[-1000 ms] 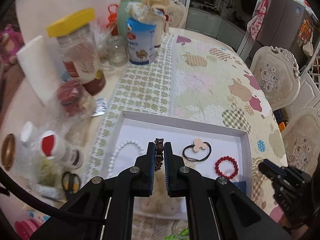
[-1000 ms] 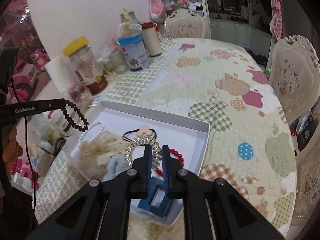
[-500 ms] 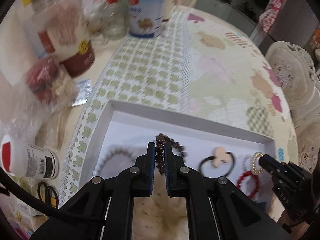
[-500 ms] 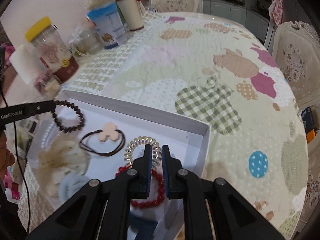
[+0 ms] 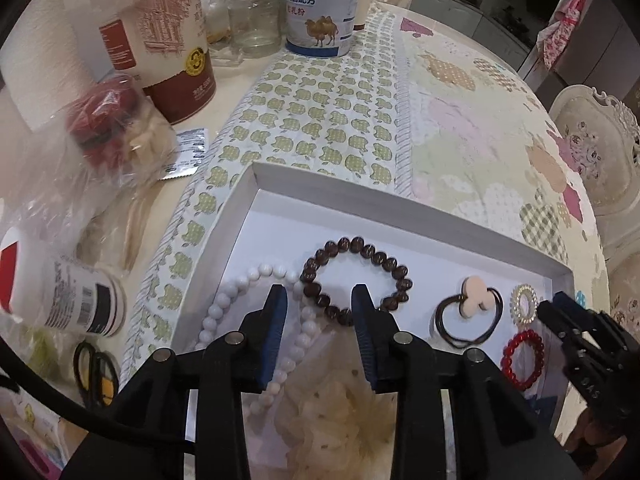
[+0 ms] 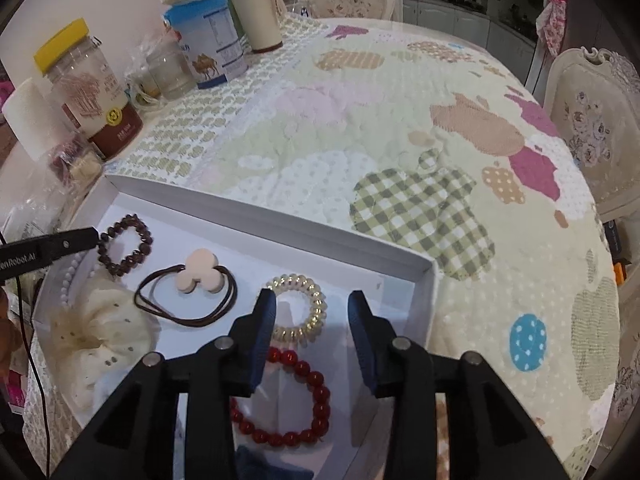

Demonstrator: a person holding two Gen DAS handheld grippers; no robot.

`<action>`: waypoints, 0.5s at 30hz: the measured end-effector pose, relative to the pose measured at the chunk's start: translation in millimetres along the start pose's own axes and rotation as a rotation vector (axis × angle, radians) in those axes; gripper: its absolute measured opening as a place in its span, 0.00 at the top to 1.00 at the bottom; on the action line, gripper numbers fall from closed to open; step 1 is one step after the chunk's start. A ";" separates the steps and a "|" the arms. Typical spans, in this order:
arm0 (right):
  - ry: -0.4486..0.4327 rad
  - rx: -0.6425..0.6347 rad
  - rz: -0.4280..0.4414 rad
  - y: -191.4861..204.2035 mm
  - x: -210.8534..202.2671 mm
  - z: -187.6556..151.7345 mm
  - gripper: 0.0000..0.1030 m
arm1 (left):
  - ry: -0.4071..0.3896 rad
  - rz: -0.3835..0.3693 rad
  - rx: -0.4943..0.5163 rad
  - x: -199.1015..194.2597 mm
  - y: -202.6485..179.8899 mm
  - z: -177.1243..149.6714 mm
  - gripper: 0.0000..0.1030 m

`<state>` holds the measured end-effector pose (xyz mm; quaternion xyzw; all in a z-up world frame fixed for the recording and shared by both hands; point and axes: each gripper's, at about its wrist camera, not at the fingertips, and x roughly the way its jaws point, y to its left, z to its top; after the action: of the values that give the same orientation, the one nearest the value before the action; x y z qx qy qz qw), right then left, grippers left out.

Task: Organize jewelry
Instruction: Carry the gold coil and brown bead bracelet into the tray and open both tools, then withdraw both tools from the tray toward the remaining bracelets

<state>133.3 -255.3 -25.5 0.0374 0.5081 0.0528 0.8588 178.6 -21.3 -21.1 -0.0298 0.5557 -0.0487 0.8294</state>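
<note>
A white tray (image 5: 404,210) holds the jewelry. My left gripper (image 5: 319,294) points down into it and its jaws are opening. A dark brown bead bracelet (image 5: 362,246) lies flat on the tray floor at its tips, with no pad pressing on it. A white pearl strand (image 5: 216,312) and a cream scrunchie (image 5: 340,412) lie beside it. My right gripper (image 6: 312,298) is opening too, with a pale gold spiral hair tie (image 6: 296,282) lying loose between its tips. A red bead bracelet (image 6: 320,396) and a brown hair tie with a pink flower (image 6: 200,270) lie close by.
Jars (image 5: 156,40), a blue-and-white can (image 5: 320,4), a paper roll (image 5: 36,72), plastic bags and scissors (image 5: 94,368) crowd the table left of the tray. Patterned cloth (image 6: 400,140) covers the table to the right. Upholstered chairs (image 6: 592,120) stand beyond the table's edge.
Both grippers came down into the tray and opened. The brown bracelet left the left jaws and the spiral hair tie left the right jaws; both now lie on the tray floor.
</note>
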 end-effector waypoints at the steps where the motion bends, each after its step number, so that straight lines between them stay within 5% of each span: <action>1: -0.006 0.003 0.000 -0.5 -4.1 -1.1 0.62 | -0.007 0.002 0.002 -3.7 -0.1 -2.3 0.68; 15: -0.110 0.031 0.052 31.0 -84.6 -42.7 0.55 | -0.131 0.074 0.050 -72.5 -10.1 -54.4 0.68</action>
<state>53.8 -234.9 31.1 0.0666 0.4597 0.0651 0.8832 100.5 -22.9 25.8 0.0083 0.4995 -0.0297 0.8658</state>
